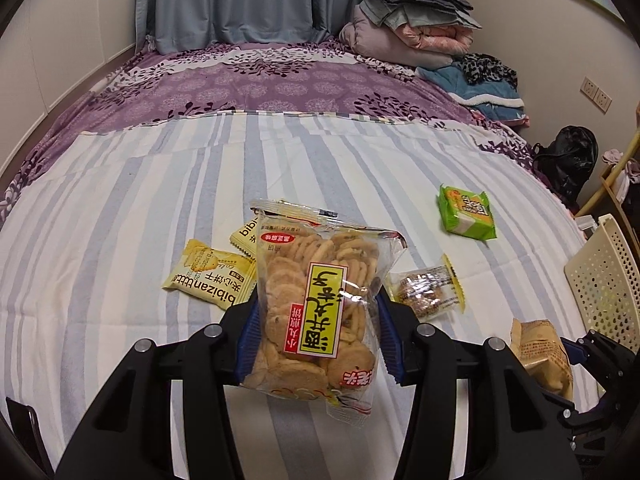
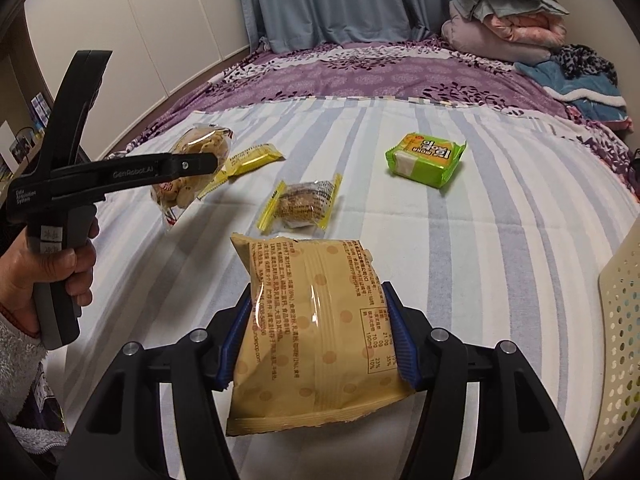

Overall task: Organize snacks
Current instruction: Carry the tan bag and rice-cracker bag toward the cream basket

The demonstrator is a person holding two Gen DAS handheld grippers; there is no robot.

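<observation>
1. While my left gripper [image 1: 316,332] clamped the clear biscuit bag [image 1: 316,304] at centre frame, yellow packets [image 1: 212,276] lay behind it on the left.
2. My right gripper [image 2: 316,336] pinched the tan bag [image 2: 316,340]; green pack [image 2: 426,158] sat upper right, basket [image 2: 620,340] at right edge.

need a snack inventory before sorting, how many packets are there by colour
Clear bags showing the snack inside: 2, the round cracker bag in the left gripper and the small yellow-edged packet
Yellow bibizan biscuit packets: 2
Green wafer packet: 1
Tan dotted packet: 1 in the right gripper
Total: 6
</observation>
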